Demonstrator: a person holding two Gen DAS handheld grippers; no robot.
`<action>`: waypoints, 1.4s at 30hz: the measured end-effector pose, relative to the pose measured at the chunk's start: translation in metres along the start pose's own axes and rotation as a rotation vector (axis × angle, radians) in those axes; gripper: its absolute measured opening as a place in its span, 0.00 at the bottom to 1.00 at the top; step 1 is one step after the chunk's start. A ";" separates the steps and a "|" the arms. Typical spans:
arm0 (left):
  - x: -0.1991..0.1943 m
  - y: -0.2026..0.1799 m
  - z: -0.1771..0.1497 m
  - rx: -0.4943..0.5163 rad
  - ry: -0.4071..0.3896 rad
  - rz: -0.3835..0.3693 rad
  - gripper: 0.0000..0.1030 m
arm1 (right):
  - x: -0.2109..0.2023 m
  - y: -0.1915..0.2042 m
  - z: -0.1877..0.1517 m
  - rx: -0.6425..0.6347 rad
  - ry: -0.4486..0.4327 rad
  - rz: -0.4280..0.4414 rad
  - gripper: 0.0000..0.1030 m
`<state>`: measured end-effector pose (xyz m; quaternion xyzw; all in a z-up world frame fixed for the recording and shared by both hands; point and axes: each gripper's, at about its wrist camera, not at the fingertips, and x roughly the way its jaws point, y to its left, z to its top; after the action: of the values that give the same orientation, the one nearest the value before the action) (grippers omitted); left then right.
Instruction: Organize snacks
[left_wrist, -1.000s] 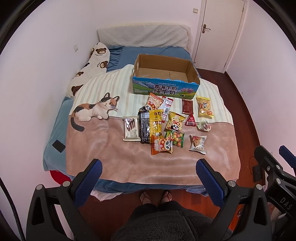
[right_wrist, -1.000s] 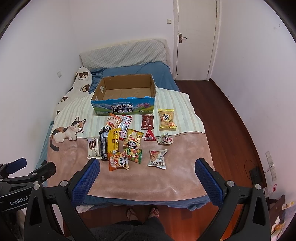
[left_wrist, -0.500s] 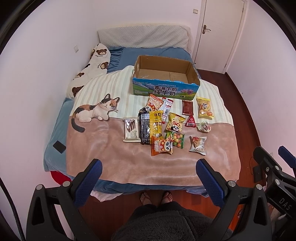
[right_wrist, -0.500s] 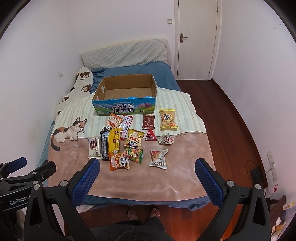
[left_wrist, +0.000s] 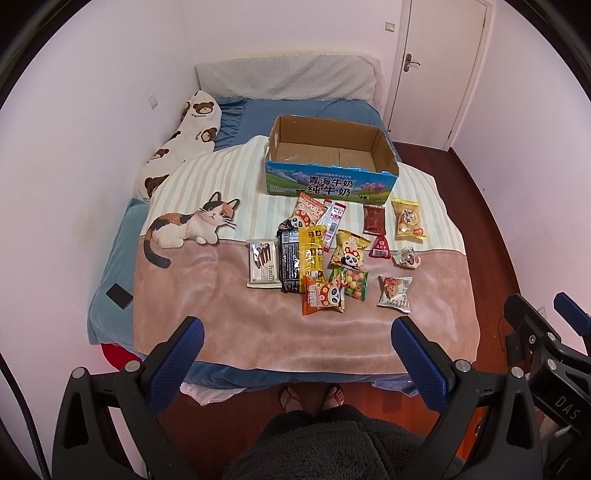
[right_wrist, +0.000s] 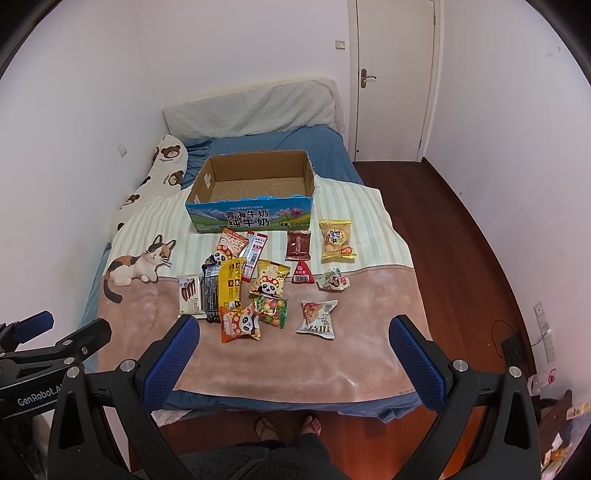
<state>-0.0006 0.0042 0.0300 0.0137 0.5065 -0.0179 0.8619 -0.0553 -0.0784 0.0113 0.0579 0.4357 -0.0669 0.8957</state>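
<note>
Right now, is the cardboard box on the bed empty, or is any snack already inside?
Empty. In both wrist views the cardboard box is open at the top and only its bare brown floor shows; the snack packets all lie outside, on the blanket.

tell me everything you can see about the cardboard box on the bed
The cardboard box is open-topped and empty, with plain brown inside walls and floor. Its front is printed blue and green with Chinese characters, and the cut rim looks ragged. It sits upright on the striped blanket, behind the snacks, with no gripper touching it.
</note>
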 end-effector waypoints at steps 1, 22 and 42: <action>0.000 0.001 0.000 -0.001 -0.001 -0.001 1.00 | 0.000 0.000 0.000 0.000 -0.001 0.002 1.00; 0.210 0.025 0.014 -0.045 0.309 0.079 1.00 | 0.213 -0.058 -0.017 0.159 0.321 0.095 1.00; 0.414 -0.004 0.066 0.038 0.587 0.011 1.00 | 0.414 -0.079 -0.013 0.339 0.630 0.035 1.00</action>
<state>0.2580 -0.0095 -0.2992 0.0372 0.7336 -0.0178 0.6784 0.1745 -0.1828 -0.3263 0.2307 0.6722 -0.1016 0.6961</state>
